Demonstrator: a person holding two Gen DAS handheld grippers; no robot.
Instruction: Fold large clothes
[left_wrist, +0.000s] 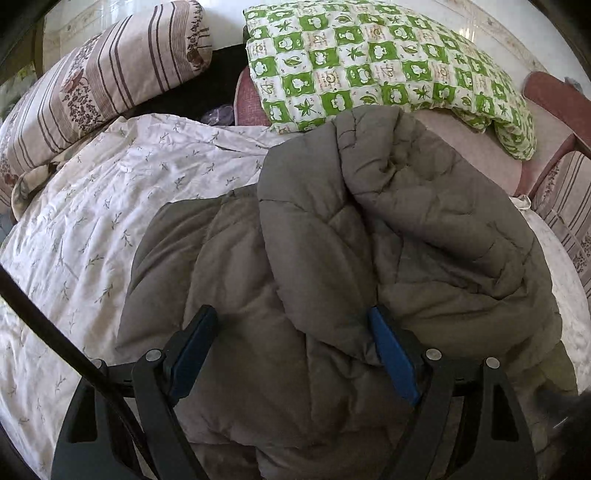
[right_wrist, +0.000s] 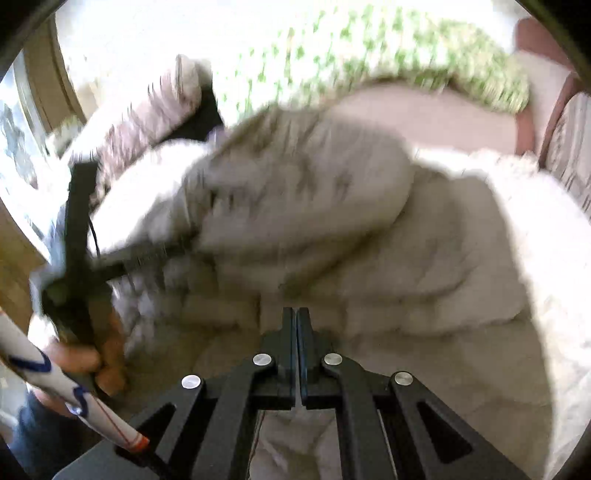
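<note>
In the left wrist view, the puffy grey-brown quilted jacket (left_wrist: 332, 240) is seen heaped on the white leaf-print bedsheet (left_wrist: 92, 221), directly beneath the wide-spread left gripper (left_wrist: 291, 321); nothing is clamped. In the blurred right wrist view, the right gripper (right_wrist: 296, 314) is pressed together, empty, over the jacket; its hem is hidden.

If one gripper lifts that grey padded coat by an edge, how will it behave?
The coat will probably flop and drape, since it already lies in soft, bulging folds on the bed cover. Its thick quilting suggests it is bulky yet fairly light. The puffy fabric may squash and slip between narrow jaws, so a deep bite on a fold seems safer.
</note>
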